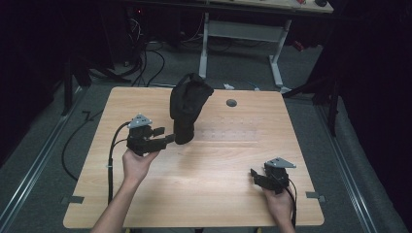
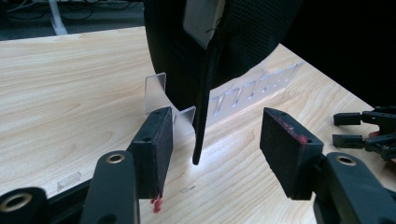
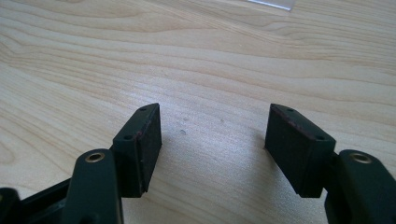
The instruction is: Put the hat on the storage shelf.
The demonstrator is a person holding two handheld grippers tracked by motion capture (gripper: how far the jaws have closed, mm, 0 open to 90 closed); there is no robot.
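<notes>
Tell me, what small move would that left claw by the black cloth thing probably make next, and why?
Probably a short pull back toward the person. The left gripper stands open, with the hanging edge of the black fabric cover loose between its pads, not pinched. The cover sits draped over a clear plastic stand on the table, seemingly placed. The right gripper rests open, apart.

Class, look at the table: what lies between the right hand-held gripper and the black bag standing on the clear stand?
In the high view, bare wooden table lies between the right hand-held gripper and the black bag. The clear stand shows beneath the bag in the left gripper view.
</notes>
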